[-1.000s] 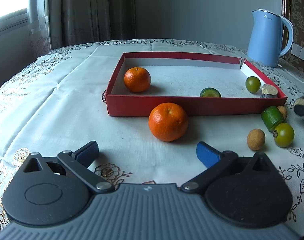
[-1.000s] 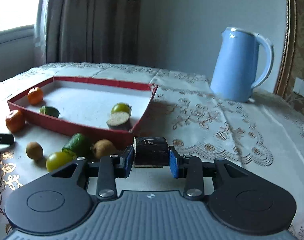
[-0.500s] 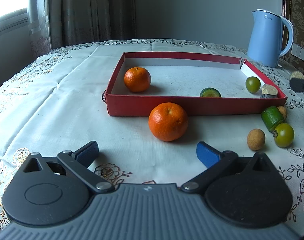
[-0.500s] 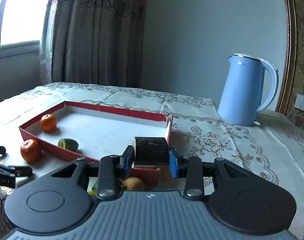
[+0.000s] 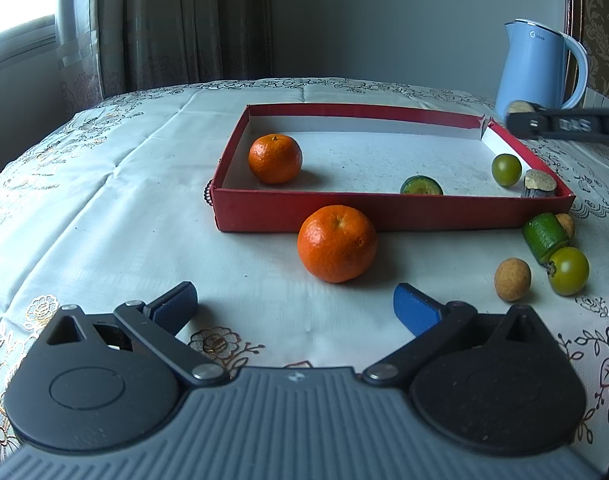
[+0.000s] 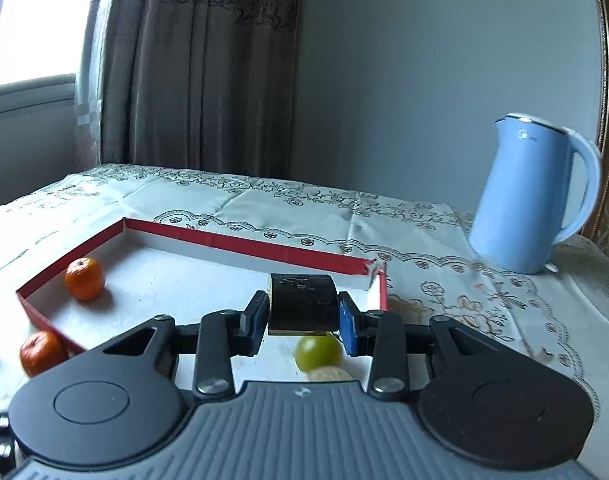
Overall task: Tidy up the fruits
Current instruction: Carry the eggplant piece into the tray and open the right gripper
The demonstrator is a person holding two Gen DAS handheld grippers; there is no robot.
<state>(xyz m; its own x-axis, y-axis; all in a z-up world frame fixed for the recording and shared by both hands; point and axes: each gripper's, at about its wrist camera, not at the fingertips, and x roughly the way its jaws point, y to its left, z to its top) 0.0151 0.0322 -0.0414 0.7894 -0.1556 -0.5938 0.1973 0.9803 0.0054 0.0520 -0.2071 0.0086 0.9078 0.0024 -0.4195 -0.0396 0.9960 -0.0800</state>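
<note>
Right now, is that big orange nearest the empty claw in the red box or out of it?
Out. The big orange sits on the tablecloth, before the red box's front wall.

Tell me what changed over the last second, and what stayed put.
The right gripper, shut on the dark chunk, rose from beside the loose fruit outside the red tray and moved over the tray's near right corner, above the green fruit. Nothing was grabbed or released. The left gripper stayed open and still behind the orange; no fruit moved.
</note>
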